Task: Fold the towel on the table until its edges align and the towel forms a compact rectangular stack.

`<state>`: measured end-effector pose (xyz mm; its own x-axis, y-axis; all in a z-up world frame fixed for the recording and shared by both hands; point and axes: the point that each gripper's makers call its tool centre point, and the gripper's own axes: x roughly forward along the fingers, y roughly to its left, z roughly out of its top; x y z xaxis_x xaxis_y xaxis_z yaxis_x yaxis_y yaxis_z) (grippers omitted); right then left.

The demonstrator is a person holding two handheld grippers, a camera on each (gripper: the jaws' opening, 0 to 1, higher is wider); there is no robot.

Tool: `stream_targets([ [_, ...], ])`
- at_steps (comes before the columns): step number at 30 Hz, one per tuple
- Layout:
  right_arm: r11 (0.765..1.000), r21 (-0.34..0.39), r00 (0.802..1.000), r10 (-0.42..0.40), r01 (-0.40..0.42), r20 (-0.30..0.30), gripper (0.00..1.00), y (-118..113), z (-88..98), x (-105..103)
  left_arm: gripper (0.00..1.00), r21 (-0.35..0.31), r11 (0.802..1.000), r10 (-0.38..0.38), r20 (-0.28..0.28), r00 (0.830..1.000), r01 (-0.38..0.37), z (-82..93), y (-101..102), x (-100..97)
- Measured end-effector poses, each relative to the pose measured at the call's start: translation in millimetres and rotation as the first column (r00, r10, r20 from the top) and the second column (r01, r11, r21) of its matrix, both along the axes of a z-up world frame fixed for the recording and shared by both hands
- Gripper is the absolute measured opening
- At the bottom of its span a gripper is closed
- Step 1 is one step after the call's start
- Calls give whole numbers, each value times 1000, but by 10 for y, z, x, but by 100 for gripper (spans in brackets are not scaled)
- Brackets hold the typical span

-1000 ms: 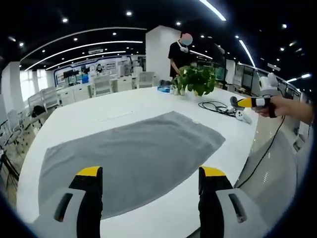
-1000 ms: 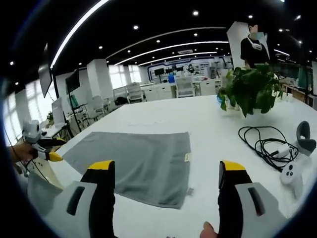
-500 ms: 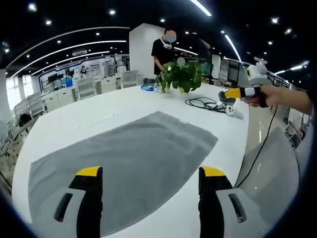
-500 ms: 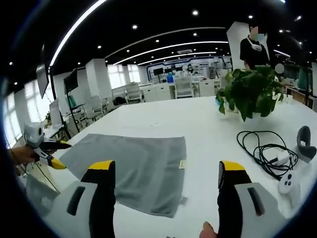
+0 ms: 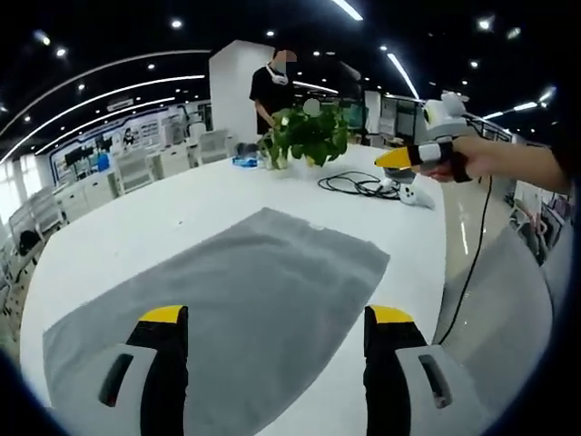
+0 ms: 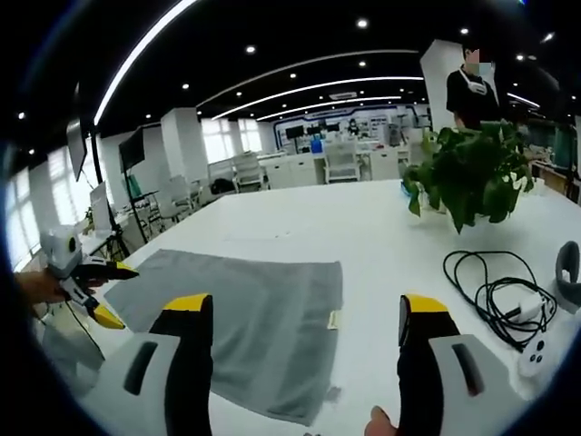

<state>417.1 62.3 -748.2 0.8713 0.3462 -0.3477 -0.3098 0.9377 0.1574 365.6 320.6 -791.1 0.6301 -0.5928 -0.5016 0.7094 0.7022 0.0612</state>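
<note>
Towel (image 5: 227, 309): one grey cloth, spread flat in a single layer on the white table (image 5: 136, 227), with no fold in it. In the right gripper view the same towel (image 6: 245, 318) lies on the near part of the table (image 6: 381, 227), and a small pale tag shows at its edge on the side toward the plant.

Two grippers are at work. The left gripper (image 5: 277, 318) hangs above the towel's near edge with its two yellow-tipped jaws spread wide and nothing between them; it also shows from the side in the right gripper view (image 6: 102, 291), off the towel's far corner, its two jaws parted. The right gripper (image 6: 300, 304) is likewise wide apart and empty, above the towel's near edge. In the left gripper view it (image 5: 395, 159) is held by a hand (image 5: 463, 162) beyond the towel's far corner, too small there to read its jaws.

Beyond the towel stand one potted plant (image 6: 472, 177) and, near it, one coil of black cable (image 6: 495, 282) with one white controller (image 6: 537, 350) at its end. One person (image 6: 472, 86) stands behind the plant.
</note>
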Motion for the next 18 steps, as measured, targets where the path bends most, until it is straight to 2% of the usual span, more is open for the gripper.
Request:
stream_targets([
  [4, 1000, 10, 1000, -10, 10, -7, 84, -12, -24, 103, 81, 26, 998, -51, -3, 999, 51, -30, -168, 40],
  [5, 1000, 11, 1000, -10, 10, -3, 84, -4, -8, 126, 81, 37, 996, -84, 0, 996, 84, -37, -244, 47],
  [10, 1000, 1, 1000, -13, 13, 12, 84, -18, 39, 261, 80, 55, 989, -139, 23, 990, 138, -33, -504, 143],
  [13, 1000, 8, 1000, -16, 16, 20, 83, -18, 53, 351, 76, 104, 971, -220, 47, 974, 214, -60, -719, 186],
  [18, 1000, 18, 1000, -19, 19, 20, 82, -7, 4, 499, 75, 125, 949, -298, 49, 953, 290, -127, -1051, 171],
])
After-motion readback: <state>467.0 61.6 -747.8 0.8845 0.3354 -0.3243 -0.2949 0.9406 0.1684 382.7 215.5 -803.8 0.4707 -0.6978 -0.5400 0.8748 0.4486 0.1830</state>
